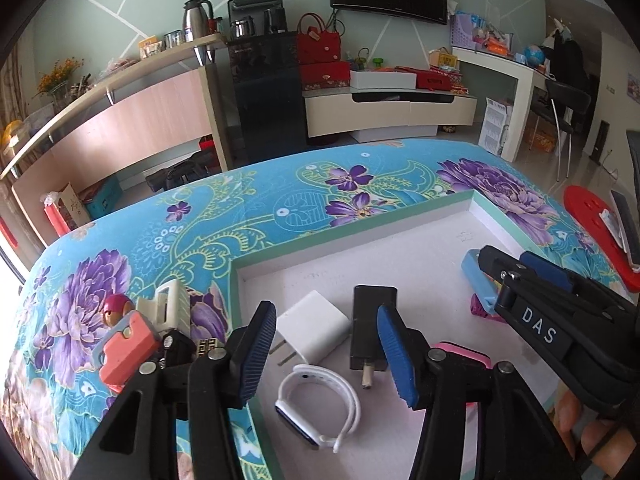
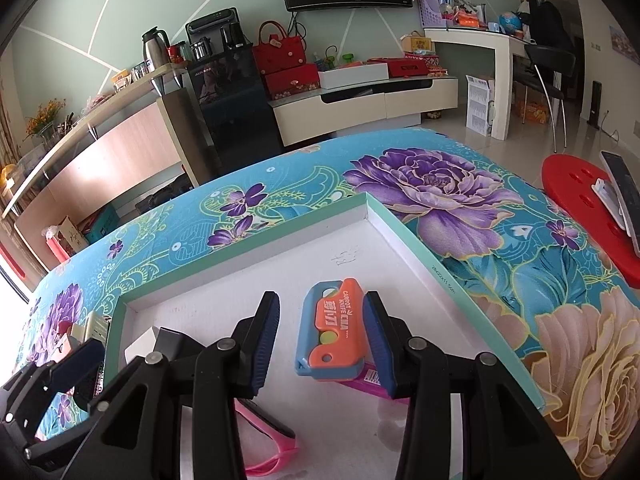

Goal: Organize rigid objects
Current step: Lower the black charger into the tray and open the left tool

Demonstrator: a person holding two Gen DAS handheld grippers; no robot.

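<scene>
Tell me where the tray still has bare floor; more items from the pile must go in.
Free: the tray's far stretch, between the back wall and the orange knife. Crowded: the near left, around the white charger, black charger and white watch.

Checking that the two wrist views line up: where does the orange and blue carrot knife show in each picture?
Left wrist: carrot knife at right, mostly hidden behind the right gripper, only its blue edge showing.
Right wrist: carrot knife at centre, between the right gripper's fingers.
Shared landmark: the white tray's far corner.
</scene>
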